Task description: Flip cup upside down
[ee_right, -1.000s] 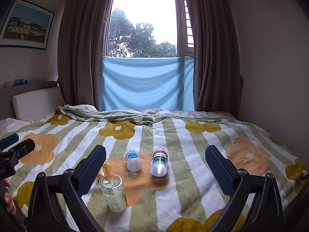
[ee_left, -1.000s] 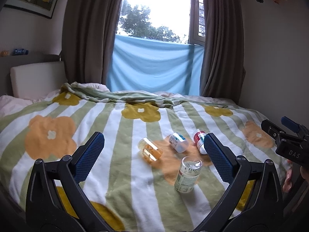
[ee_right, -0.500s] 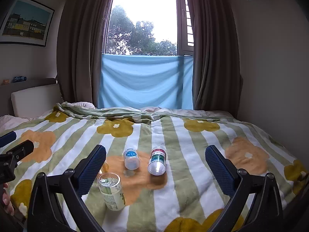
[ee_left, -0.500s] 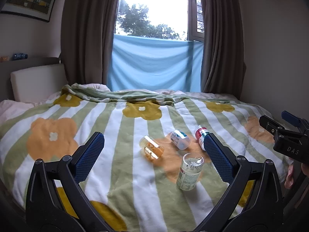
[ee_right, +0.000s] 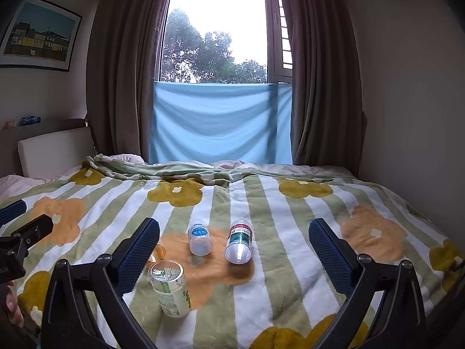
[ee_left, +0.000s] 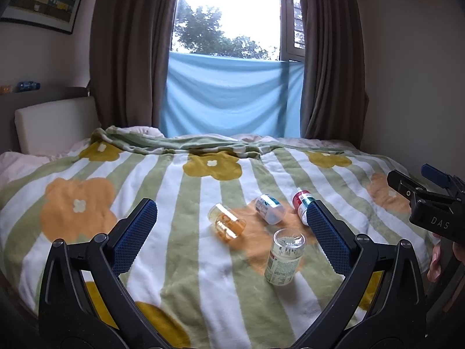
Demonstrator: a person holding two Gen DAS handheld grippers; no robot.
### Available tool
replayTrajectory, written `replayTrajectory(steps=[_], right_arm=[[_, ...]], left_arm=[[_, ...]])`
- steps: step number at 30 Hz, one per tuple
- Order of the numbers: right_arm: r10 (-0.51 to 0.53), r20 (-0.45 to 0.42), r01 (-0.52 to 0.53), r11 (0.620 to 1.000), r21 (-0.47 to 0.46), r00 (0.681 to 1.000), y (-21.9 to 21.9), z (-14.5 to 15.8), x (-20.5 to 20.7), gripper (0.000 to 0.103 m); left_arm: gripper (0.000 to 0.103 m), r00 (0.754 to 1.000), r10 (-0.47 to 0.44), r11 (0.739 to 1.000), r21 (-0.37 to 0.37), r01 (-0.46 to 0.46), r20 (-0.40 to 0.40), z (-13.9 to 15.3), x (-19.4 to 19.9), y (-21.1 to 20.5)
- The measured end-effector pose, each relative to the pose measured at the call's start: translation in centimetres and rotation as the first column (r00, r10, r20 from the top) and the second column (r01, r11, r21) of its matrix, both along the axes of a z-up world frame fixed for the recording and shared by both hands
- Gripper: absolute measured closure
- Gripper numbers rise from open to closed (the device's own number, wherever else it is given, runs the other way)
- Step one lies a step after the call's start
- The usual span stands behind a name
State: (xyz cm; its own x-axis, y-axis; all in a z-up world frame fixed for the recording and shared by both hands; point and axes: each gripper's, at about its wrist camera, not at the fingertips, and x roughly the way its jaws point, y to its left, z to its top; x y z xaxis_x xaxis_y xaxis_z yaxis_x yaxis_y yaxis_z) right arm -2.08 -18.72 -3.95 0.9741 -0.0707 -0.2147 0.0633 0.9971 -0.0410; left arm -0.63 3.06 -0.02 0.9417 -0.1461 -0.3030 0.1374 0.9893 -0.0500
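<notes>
On fleecy blanket (ee_left: 203,276), cylindrical cup (ee_left: 284,257).

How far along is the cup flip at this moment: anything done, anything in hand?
Little looks done. The green-label cup stands on the blanket, though which end is up is unclear; three others lie on their sides: amber, blue-label and red-label. Nothing is in hand: left gripper and right gripper are open above the bed. Gripping and turning remain.
</notes>
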Motion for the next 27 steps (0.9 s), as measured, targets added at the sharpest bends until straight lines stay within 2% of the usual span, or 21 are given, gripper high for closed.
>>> replayTrajectory(steps=[12, 19, 27], right_arm=[[0.001, 0.001, -0.001, 1.0, 0.001, 1.0, 0.1, 0.0, 0.0, 0.0], [0.004, 0.003, -0.004, 1.0, 0.004, 1.0, 0.3, -0.1, 0.1, 0.0], [0.003, 0.003, -0.003, 1.0, 0.005, 1.0, 0.4, -0.1, 0.0, 0.0]], left_arm=[[0.0, 1.0, -0.007, 1.0, 0.009, 0.007, 0.001, 0.0, -0.2, -0.2], [0.0, 1.0, 0.005, 0.999, 0.049, -0.005, 0.013, 0.4, -0.5, -0.3], [0.0, 0.998, 0.026, 0.998, 0.052, -0.029, 0.062, 0.7, -1.1, 0.0]])
